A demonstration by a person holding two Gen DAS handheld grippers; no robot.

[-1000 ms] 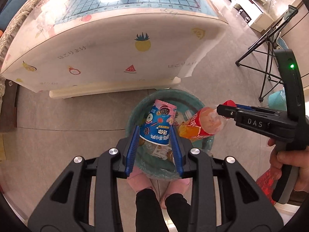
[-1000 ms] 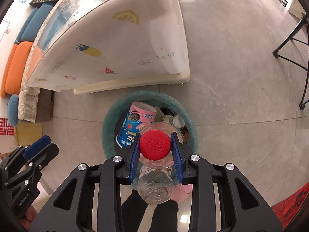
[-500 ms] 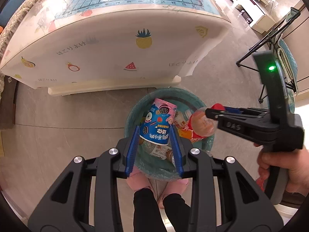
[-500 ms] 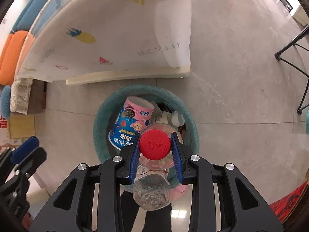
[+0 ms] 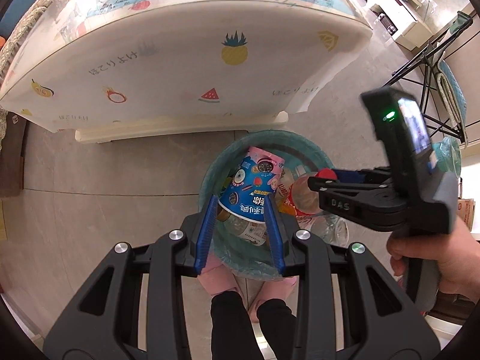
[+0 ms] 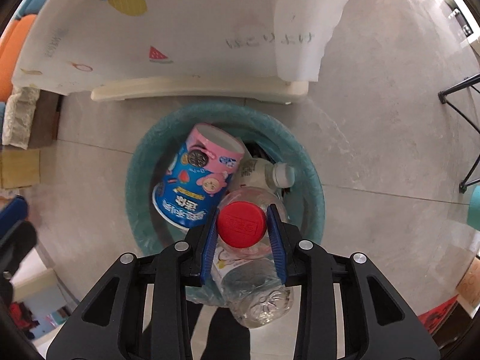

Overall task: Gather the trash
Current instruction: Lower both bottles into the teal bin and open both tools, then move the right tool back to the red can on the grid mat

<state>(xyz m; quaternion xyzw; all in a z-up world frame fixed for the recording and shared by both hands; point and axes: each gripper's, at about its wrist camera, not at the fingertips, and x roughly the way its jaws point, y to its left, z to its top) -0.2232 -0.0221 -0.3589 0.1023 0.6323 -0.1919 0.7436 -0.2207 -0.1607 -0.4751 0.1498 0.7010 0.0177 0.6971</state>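
A clear plastic bottle (image 6: pixel 255 273) with a red cap (image 6: pixel 241 224) sits between the pads of the right tool (image 6: pixel 241 240), directly above a round teal bin (image 6: pixel 312 192) on the floor. The right tool's jaws are opening, with the bottle between them at the neck; a gap shows at the right pad, so the hold looks to be letting go. This appears to be the drop step. In the left-wrist view the same bottle shows an orange-red label, cap pointing out of the bin. The left tool (image 5: pixel 241 231) is clenched on the wide end of a blue and pink paper cup (image 5: pixel 252 186), which tilts into the bin, its pink narrow end farthest in. A white bottle (image 6: pixel 264 171) already lies inside. The next move likely calls for letting the bottle fall clear, then freeing the cup. Just behind the bin stands a desk (image 5: pixel 186 69) draped in a fruit-print cloth.
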